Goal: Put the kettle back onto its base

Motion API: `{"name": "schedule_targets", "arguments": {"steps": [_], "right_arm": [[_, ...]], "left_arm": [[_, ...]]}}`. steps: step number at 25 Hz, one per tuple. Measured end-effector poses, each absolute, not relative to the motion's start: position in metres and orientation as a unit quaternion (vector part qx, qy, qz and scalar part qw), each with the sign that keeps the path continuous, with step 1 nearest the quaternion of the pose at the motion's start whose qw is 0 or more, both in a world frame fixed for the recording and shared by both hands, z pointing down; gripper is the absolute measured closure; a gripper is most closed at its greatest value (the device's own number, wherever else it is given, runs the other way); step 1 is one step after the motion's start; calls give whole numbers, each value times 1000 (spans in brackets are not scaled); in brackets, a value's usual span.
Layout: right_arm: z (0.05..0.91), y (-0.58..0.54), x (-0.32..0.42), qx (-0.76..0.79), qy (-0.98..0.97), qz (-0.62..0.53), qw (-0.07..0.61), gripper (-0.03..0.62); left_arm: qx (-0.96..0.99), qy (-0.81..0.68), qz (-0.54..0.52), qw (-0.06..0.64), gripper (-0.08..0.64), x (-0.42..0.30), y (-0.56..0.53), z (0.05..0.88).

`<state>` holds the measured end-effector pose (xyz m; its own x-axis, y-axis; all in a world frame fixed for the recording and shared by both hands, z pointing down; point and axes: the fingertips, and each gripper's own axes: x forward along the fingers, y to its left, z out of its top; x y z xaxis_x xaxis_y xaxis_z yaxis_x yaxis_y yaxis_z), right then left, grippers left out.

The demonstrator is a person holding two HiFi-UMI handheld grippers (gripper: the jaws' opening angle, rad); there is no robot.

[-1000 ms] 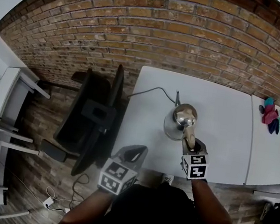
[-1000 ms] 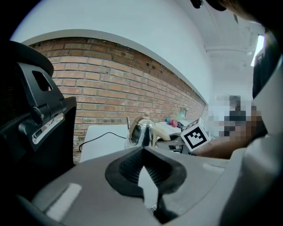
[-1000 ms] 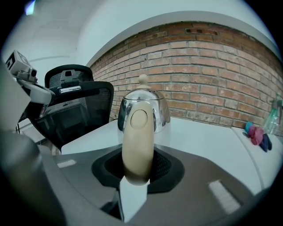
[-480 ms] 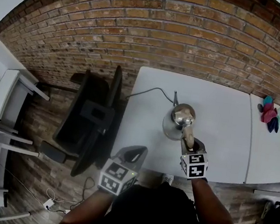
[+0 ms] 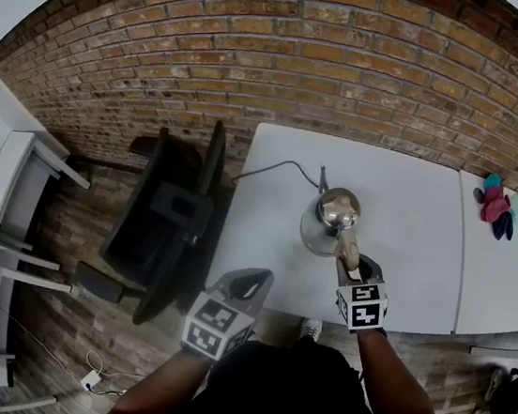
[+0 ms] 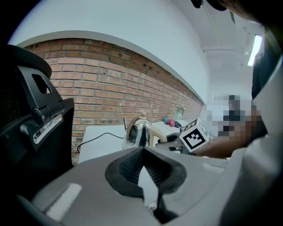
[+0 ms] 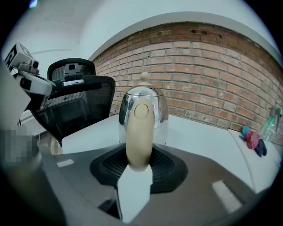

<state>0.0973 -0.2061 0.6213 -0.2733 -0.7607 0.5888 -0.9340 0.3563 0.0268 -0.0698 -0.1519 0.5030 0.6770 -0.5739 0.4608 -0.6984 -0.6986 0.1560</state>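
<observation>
While the right tool (image 5: 354, 264) is clenched on the beige handle (image 7: 139, 128) of the kettle (image 5: 337, 213), the chrome body stands upright over the middle of the white table (image 5: 402, 268), with its thin spout (image 5: 321, 175) pointing away toward the brick wall (image 5: 306, 66). The right gripper view shows the handle pinched squarely between the two jaws, with the rounded lid and its knob (image 7: 144, 77) straight above. The kettle's wide body hides the base in every view, so whether it is seated cannot be told. A dark cord (image 5: 274, 167) runs from the kettle's far side across the table to the left edge. The left tool (image 5: 250, 285) hovers at the table's near left corner, well apart from the kettle; its own view shows the jaw tips meeting with nothing between them. A black office chair (image 5: 168, 213) stands just beside the table on the left. Some small coloured things (image 5: 495, 209) lie on the neighbouring table at the far right.
</observation>
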Motion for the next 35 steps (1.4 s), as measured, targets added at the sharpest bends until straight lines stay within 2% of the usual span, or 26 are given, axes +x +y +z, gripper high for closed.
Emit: {"name": "schedule_targets", "arguments": {"steps": [8,20,26,35], "right_arm": [[610,-188,103,562,-770,159,258,428],[575,-121,89,606,-749,148,224,460],[548,-65,61,623,-745,154,182,563],[514,25,-1,592,-762,257,63,566]], "left_arm": [[909,-338,185,159,560,-71,-139,499],[924,-304,175,153,560,-92,-93,491],[932,-297,151,143,560,-114,-67,483],[947,-236,155,156,560,-117,-5,486]]}}
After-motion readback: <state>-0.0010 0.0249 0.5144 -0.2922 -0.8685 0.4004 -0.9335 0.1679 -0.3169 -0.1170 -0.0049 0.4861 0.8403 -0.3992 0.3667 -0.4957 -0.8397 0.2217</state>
